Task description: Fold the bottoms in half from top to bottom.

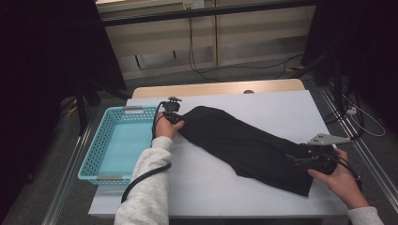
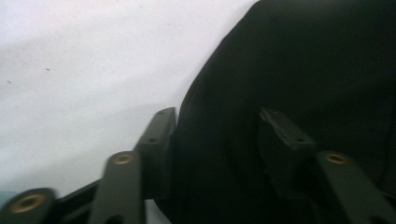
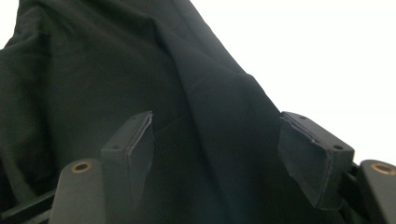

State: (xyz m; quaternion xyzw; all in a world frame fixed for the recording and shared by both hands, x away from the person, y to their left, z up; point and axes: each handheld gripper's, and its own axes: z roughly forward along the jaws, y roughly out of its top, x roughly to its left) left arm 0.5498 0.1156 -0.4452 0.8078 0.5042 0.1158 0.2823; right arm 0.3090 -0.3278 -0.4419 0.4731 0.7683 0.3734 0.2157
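The black garment [image 1: 244, 143] is lying diagonally across the white surface [image 1: 211, 183], running from far left to near right. The left gripper [image 1: 174, 117] is sitting at its far left end, just right of the blue basket [image 1: 117, 143]; its jaws are standing partly apart with the cloth edge between them, one jaw on the cloth, the other beside it. The right gripper [image 1: 300, 159] is resting over the near right end, jaws parted, fabric lying between them unpinched.
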